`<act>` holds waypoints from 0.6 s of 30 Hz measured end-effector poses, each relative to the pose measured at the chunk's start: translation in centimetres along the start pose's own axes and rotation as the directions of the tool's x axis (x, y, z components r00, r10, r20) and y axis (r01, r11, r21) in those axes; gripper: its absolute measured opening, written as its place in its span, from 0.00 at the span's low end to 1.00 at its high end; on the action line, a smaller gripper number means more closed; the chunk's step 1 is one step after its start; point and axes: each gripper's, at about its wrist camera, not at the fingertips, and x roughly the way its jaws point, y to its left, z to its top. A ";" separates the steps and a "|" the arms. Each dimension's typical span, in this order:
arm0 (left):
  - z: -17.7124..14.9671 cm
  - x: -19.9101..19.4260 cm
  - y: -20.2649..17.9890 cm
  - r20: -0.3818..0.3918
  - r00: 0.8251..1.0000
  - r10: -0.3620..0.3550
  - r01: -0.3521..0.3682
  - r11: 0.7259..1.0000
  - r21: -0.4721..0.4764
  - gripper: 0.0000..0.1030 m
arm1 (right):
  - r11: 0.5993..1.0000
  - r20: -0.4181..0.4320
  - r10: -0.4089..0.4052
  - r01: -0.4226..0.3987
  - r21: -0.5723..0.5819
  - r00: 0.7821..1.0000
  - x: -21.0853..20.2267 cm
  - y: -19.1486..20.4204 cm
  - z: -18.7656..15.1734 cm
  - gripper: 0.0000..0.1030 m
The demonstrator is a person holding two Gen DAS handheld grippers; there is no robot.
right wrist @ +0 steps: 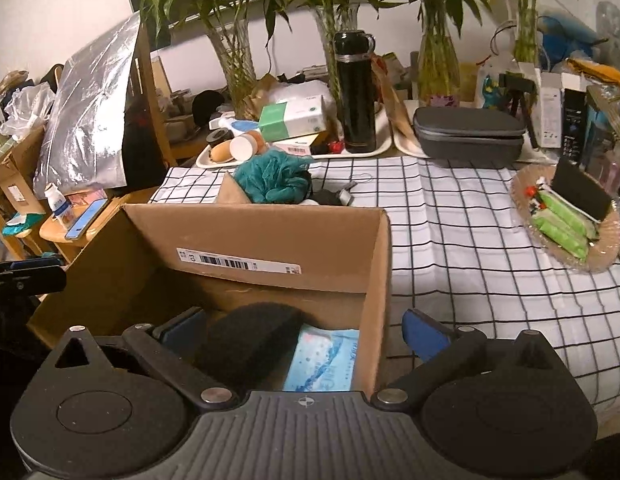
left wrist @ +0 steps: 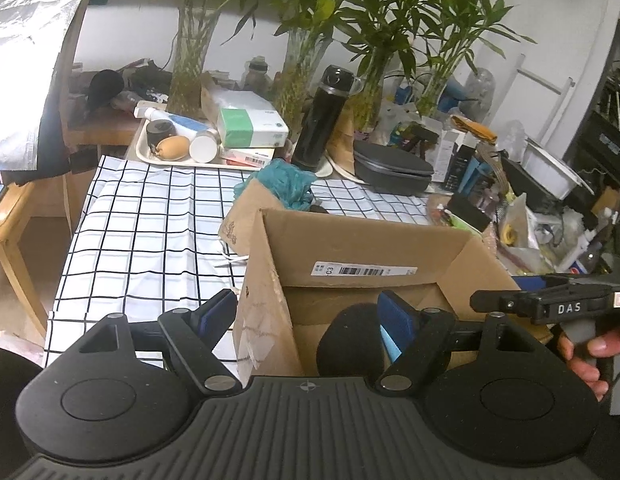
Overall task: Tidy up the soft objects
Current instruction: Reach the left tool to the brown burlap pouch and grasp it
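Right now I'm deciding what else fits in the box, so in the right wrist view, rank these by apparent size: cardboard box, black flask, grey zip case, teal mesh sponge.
1. cardboard box, though being nearest the camera inflates it
2. grey zip case
3. black flask and teal mesh sponge: too alike to rank

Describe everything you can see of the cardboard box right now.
The cardboard box is plain brown corrugated board, open-topped, standing upright on the checked tablecloth. A white barcode label is stuck on its far inner wall. Inside lie a black foam piece and a light-blue packet. A teal mesh puff sits behind it.
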 end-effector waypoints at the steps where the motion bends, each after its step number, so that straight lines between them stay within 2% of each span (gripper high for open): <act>1: 0.1 0.0 0.1 0.000 1.000 -0.001 0.001 1.000 -0.005 0.75 | 1.000 -0.005 0.009 -0.009 -0.004 1.000 0.3 0.1 0.1 1.00; 15: 0.4 0.4 0.2 0.013 1.000 -0.009 0.009 1.000 -0.024 0.75 | 0.999 -0.012 0.004 -0.005 -0.045 1.000 2.0 0.4 1.2 0.98; 18: 0.8 0.3 0.5 0.030 0.999 -0.017 0.018 0.999 -0.038 0.75 | 0.998 0.039 -0.019 0.021 -0.058 0.999 1.0 0.2 1.5 0.98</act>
